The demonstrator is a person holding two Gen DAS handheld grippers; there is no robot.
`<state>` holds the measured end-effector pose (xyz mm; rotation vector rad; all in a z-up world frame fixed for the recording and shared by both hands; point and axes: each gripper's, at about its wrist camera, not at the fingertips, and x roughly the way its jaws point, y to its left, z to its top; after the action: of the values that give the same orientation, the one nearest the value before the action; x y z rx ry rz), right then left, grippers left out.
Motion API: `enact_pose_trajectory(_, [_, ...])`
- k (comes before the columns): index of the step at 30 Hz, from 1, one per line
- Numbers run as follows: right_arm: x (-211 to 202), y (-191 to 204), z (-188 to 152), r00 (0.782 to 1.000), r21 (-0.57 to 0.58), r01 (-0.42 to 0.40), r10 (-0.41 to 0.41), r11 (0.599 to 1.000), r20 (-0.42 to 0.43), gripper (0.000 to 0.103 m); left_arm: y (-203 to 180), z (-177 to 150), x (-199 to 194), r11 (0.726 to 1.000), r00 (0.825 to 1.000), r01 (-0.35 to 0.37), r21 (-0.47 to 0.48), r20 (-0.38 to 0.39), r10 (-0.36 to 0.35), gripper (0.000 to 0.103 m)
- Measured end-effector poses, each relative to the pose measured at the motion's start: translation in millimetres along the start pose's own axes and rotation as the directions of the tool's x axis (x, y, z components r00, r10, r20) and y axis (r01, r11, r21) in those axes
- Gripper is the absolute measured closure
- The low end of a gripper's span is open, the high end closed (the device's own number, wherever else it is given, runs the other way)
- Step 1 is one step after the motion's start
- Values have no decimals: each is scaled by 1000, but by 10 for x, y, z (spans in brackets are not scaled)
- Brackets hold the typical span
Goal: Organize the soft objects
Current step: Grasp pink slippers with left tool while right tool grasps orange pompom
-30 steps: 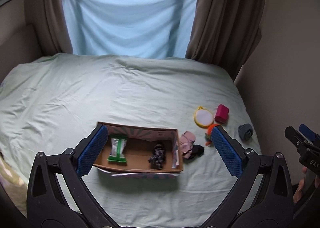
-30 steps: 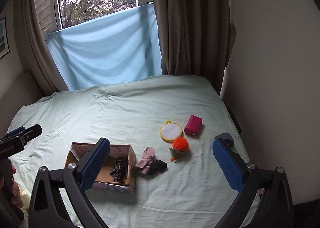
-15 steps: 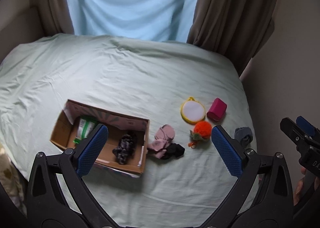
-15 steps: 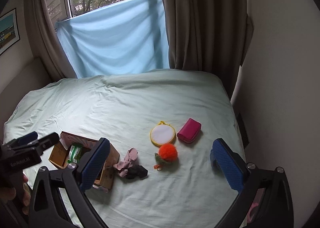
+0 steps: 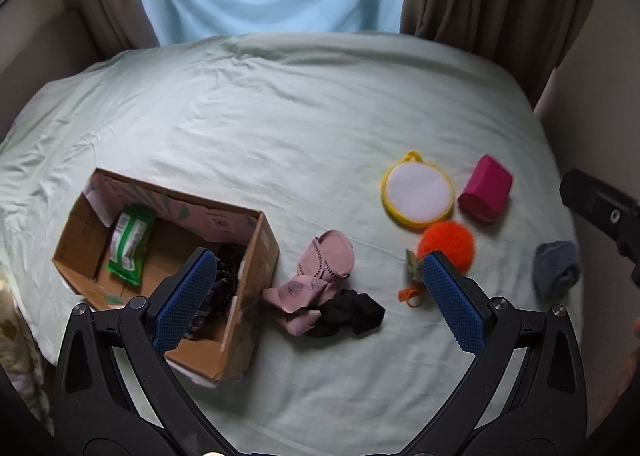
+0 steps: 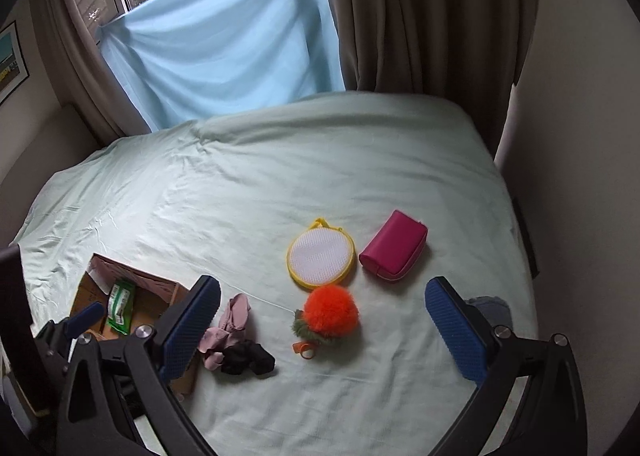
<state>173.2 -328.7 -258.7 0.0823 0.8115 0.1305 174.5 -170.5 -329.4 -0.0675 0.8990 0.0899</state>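
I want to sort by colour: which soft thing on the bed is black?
The black cloth, bunched against the pink cloth beside the cardboard box.

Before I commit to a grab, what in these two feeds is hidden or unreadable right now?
- Dark patterned item in the cardboard box: left wrist view, mostly behind the left tool's finger; unidentifiable.
- Grey bundle: right wrist view, largely covered by the right tool's finger.
- Green packet: print too small to read.
- Orange pompom's lower trim: left wrist view, partly behind the finger.
- Box's near side: right wrist view, blocked by the left tool.
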Motion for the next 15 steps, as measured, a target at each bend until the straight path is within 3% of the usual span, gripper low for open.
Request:
enact_pose_trajectory(12, [1241, -164, -265, 987, 3, -46, 46, 999, -153, 1, -201, -265, 1294, 997, 983, -80, 16, -167, 81, 9])
enact_pose_trajectory(15, [1474, -182, -356, 981, 12, -54, 55, 998, -188, 1, -314, -306, 1447, 985, 976, -140, 96, -155, 154, 9])
